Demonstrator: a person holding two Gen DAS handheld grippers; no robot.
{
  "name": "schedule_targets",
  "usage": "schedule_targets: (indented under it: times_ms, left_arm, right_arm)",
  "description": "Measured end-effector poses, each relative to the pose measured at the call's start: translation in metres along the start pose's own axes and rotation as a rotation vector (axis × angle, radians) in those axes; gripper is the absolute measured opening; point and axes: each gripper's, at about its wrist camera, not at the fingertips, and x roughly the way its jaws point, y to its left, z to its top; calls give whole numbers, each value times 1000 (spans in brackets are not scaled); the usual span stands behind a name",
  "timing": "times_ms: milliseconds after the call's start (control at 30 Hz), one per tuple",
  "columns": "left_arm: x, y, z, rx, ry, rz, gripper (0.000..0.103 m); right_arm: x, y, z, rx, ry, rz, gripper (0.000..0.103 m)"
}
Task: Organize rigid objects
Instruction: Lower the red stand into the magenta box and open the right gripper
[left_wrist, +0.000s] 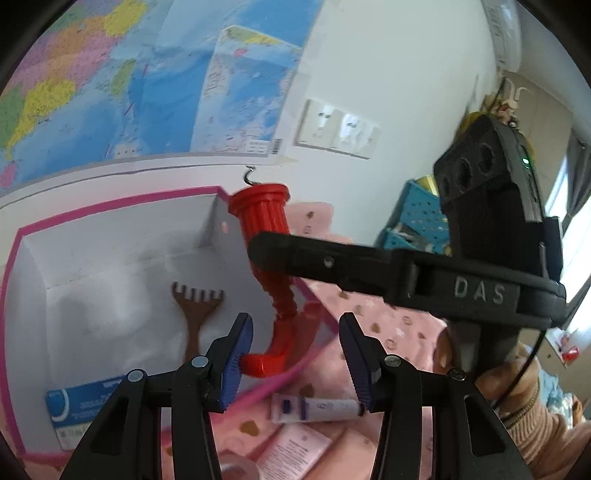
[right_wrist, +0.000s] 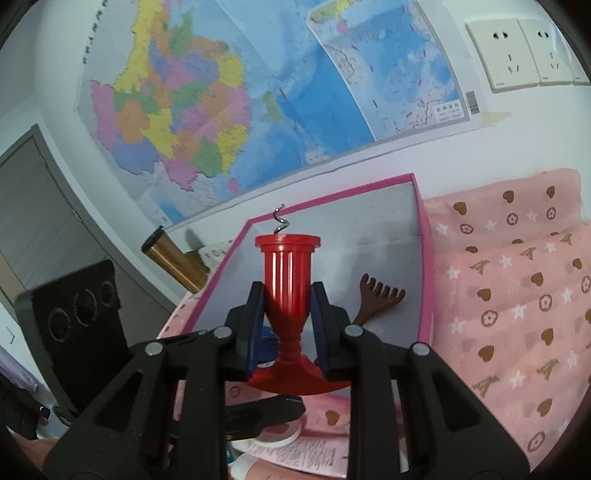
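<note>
Two grippers over a pink-rimmed box (right_wrist: 424, 236), one loaded, one bare. Right gripper (right_wrist: 288, 332) clamped tight on a red corkscrew (right_wrist: 288, 280), blue pads pressing the fluted body from both sides just above its narrow neck. Long axis of the corkscrew running straight away from the right wrist camera toward the far wall of the box: flared collar and bare metal spiral (right_wrist: 279, 221) at the far end, wide red handle nearest the lens. Held above the box's near edge, clear of the grey floor. Seen from the left wrist camera, same red corkscrew (left_wrist: 266, 240) leaning, collar up toward the box's far corner, handle low beside the box's pink rim. Left gripper (left_wrist: 295, 362) spread wide, nothing between the pads; its left pad (left_wrist: 236, 362) just beside the red handle, contact impossible to judge.

Inside the box, flat on the floor: a brown wooden rake-shaped scratcher (right_wrist: 376, 295), tines toward the far wall, right of the corkscrew. Outside the box, to its right: pink heart-and-star cloth (right_wrist: 517, 295). Near edge of the box: a white tube (left_wrist: 317, 408) and a pink booklet (left_wrist: 295, 448) on the cloth. Behind the box: a wall map (right_wrist: 221, 110) and two wall sockets (right_wrist: 517, 55). Left of the box: a gold cylinder (right_wrist: 173, 258).
</note>
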Motion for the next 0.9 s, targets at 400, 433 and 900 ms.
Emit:
schedule_targets:
  times_ms: [400, 433, 900]
  left_arm:
    - [31, 20, -5, -42, 84, 59, 50]
    - [29, 19, -7, -37, 83, 69, 51]
    - [-29, 7, -28, 22, -41, 68, 52]
  right_arm:
    - [41, -27, -1, 18, 113, -152, 29]
    - [42, -28, -1, 15, 114, -176, 29]
    - [-27, -9, -26, -55, -11, -166, 45]
